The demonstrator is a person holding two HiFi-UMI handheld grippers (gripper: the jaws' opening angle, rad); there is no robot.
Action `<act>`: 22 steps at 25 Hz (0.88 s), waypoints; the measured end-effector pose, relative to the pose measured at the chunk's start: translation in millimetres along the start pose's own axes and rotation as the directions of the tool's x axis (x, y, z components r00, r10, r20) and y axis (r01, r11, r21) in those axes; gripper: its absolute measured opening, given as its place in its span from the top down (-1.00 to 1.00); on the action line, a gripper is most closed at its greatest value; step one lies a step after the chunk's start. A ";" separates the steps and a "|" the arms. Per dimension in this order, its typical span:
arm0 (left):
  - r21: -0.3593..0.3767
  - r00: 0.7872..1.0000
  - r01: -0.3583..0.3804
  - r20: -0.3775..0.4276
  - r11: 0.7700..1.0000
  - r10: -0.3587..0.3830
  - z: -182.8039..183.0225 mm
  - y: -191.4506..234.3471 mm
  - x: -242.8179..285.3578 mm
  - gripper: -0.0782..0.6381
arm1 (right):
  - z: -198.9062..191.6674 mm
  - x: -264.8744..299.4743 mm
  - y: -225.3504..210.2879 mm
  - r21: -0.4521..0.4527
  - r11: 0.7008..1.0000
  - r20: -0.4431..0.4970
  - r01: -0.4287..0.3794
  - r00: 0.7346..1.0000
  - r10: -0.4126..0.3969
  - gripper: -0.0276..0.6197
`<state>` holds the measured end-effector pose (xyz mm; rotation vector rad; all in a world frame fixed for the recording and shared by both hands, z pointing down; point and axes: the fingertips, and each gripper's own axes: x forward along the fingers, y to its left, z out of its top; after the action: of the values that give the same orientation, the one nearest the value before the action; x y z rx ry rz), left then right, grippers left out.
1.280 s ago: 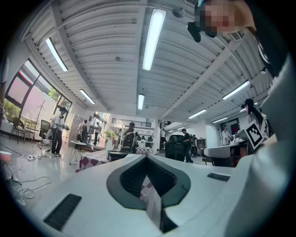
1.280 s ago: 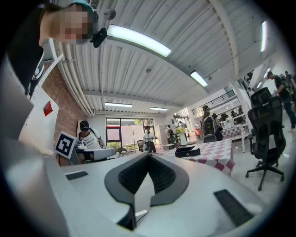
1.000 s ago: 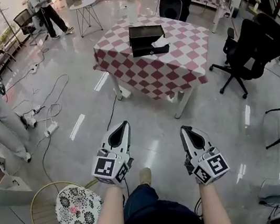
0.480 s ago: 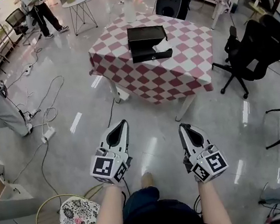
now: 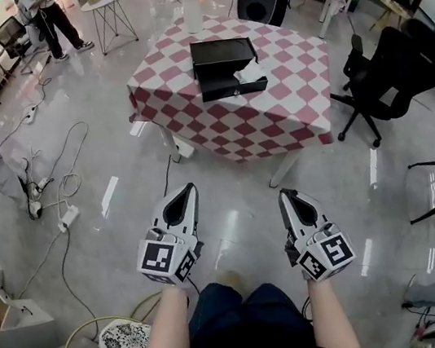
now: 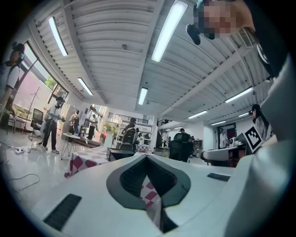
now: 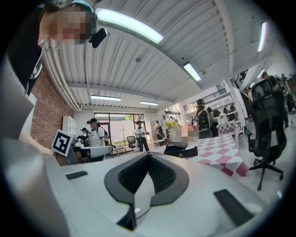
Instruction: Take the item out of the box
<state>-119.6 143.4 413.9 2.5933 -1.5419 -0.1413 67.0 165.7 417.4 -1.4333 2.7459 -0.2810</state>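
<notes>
Box (image 5: 219, 60) with its white item (image 5: 251, 72) sits on the counter (image 5: 225, 122) well ahead — approach step — so left gripper (image 5: 189, 188) and right gripper (image 5: 286, 196), jaws clenched empty, must close in, then open.

Right tongs (image 7: 148, 155) closed and empty, black box (image 7: 181, 151) on checkered table (image 7: 222, 157) ahead

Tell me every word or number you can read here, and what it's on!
No words or numbers can be read anywhere.
Square black-and-white markers on the left gripper and right gripper: patterns, not writing.
Small pale mark on the front of the black rectangular box on the checkered table: too small to read.
</notes>
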 end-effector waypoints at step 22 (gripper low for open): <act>-0.015 0.999 -0.032 0.031 0.999 0.032 11.3 56.8 34.0 0.78 | 6.1 73.7 -12.9 -0.003 1.000 0.016 -0.018 1.000 0.018 0.90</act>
<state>-154.2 86.1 410.7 2.5662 -1.5859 -0.1900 35.8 97.5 417.7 -1.4047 2.7456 -0.2642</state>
